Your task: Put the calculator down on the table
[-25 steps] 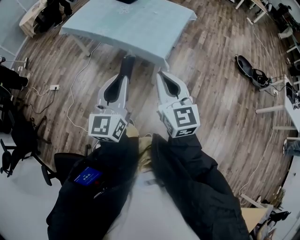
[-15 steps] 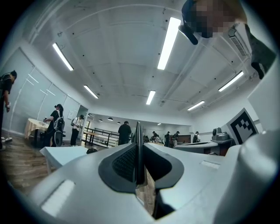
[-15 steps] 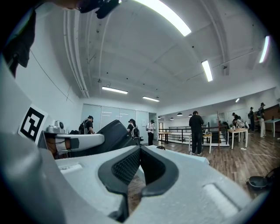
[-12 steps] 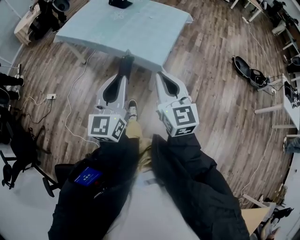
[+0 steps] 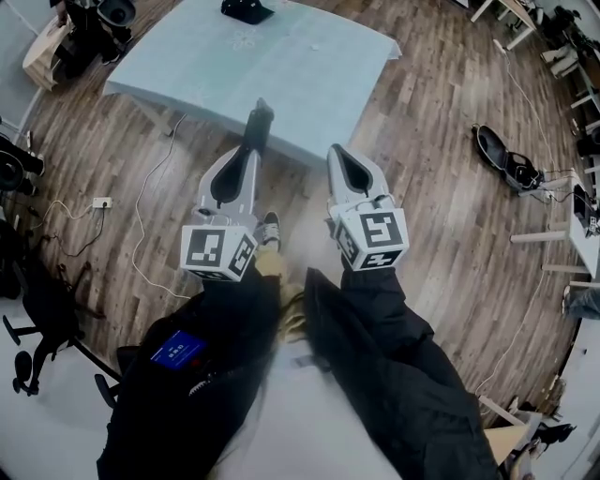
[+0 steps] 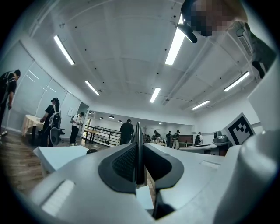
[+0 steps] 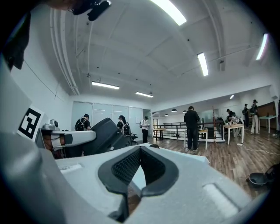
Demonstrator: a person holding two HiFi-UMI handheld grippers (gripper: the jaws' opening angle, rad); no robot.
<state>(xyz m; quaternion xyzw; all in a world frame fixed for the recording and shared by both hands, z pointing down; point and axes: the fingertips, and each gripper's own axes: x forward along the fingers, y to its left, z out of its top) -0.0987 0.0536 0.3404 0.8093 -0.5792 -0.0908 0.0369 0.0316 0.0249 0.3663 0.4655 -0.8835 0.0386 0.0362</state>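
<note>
The calculator (image 5: 258, 124) is a thin dark slab clamped between the jaws of my left gripper (image 5: 251, 150), and its far end reaches over the near edge of the pale blue table (image 5: 309, 56). In the left gripper view the calculator (image 6: 138, 151) stands edge-on between the pads of the left gripper (image 6: 138, 153). My right gripper (image 5: 339, 152) is beside the left one and just short of the table edge. It is shut, with nothing in it. In the right gripper view the calculator (image 7: 104, 133) shows at the left, and the right gripper (image 7: 140, 149) has its tips together.
A small dark object (image 5: 246, 10) sits at the table's far side. A white cable (image 5: 150, 197) runs over the wooden floor on the left, near an office chair (image 5: 37, 319). Dark shoes (image 5: 506, 155) lie on the floor at the right. Several people stand far across the room.
Both grippers have moved forward to the table. The calculator's tip now lies over the table's near edge, and the right gripper has come up beside it.
</note>
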